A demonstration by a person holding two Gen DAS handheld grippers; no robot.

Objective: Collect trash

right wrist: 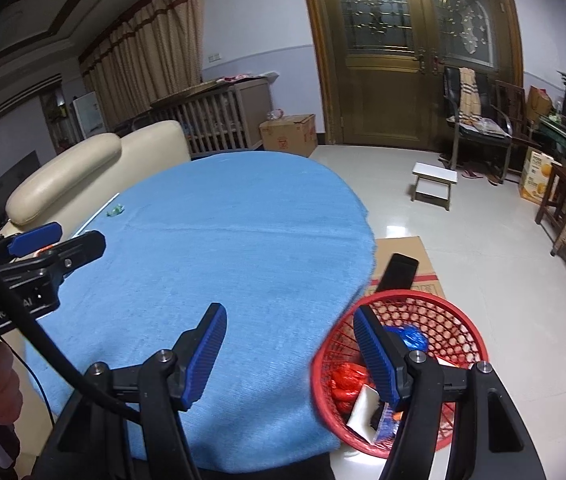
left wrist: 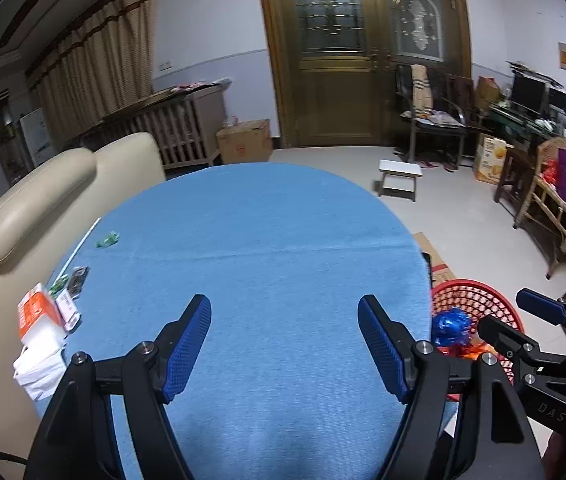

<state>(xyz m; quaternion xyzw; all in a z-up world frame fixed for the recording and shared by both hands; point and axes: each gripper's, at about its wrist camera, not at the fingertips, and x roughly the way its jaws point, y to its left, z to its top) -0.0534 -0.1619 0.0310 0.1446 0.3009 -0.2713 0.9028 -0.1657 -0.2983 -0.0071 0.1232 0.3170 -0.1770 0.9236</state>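
Trash lies along the left edge of the blue-clothed table [left wrist: 275, 240]: a green wrapper [left wrist: 107, 239] [right wrist: 115, 211], a dark wrapper [left wrist: 77, 278], an orange-and-white carton [left wrist: 37, 316], crumpled white paper [left wrist: 39, 368] and a thin white straw [left wrist: 79, 246]. My left gripper [left wrist: 283, 340] [right wrist: 79, 236] hovers open over bare cloth, to the right of that trash, with nothing between its fingers. My right gripper [right wrist: 289, 344] [left wrist: 519, 318] is open and holds nothing at the table's right edge, beside a red mesh basket [right wrist: 463, 320] [left wrist: 479, 292]. The basket holds blue foil [right wrist: 411, 338], a red bag [right wrist: 347, 380] and white paper.
A cream sofa [left wrist: 43, 200] hugs the table's left side. On the floor to the right, flat cardboard [right wrist: 403, 252] carries a black slab-shaped object [right wrist: 397, 272]. Farther off are a white stool [left wrist: 399, 178], chairs, a cardboard box [left wrist: 245, 140] and wooden doors.
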